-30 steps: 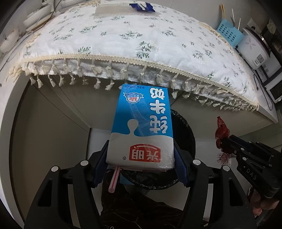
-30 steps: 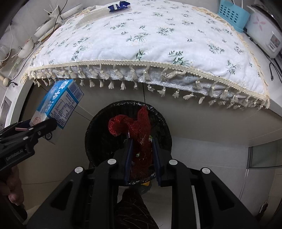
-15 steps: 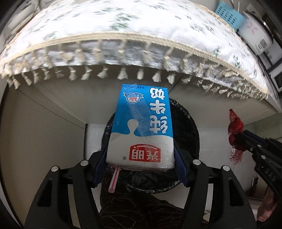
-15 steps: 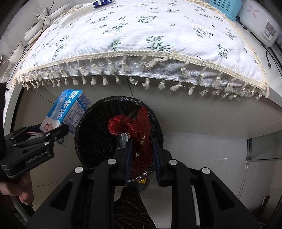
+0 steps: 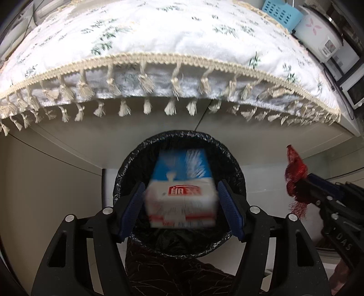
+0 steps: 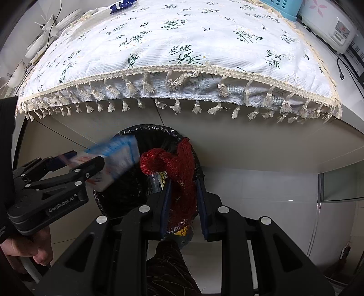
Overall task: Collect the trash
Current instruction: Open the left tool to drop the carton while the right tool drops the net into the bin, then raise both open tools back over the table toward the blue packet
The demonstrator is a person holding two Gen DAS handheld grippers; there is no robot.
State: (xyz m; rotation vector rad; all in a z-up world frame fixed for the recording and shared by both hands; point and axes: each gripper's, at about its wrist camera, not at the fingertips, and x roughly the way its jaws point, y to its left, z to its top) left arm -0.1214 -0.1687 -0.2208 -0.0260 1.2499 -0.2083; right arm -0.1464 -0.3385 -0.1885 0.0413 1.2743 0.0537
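Observation:
A blue and white milk carton (image 5: 180, 195) is blurred, dropping between the jaws of my left gripper (image 5: 180, 184), which are opening; a gap shows on each side between the carton and the blue pads (image 5: 134, 205). It hangs over the mouth of the black-lined trash bin (image 5: 124, 182). In the right wrist view the carton (image 6: 118, 157) sits at the bin's left rim (image 6: 154, 126), with the left gripper (image 6: 88, 159) beside it. My right gripper (image 6: 184, 182) is shut on a red mesh net (image 6: 182, 164) above the bin. From the left wrist view that net (image 5: 295, 168) hangs right of the bin.
A table with a floral, tasselled cloth (image 5: 182, 45) overhangs just behind the bin. On it stand a blue basket (image 5: 282, 13) and a white rice cooker (image 5: 318, 38); a blue wrapper (image 6: 120, 5) lies at its far edge. A person's dark trouser leg (image 5: 170, 273) is below the grippers.
The left gripper moved over the bin and its jaws widened; the carton, held firmly before, now slips down, blurred. The right gripper keeps the red net with little movement.

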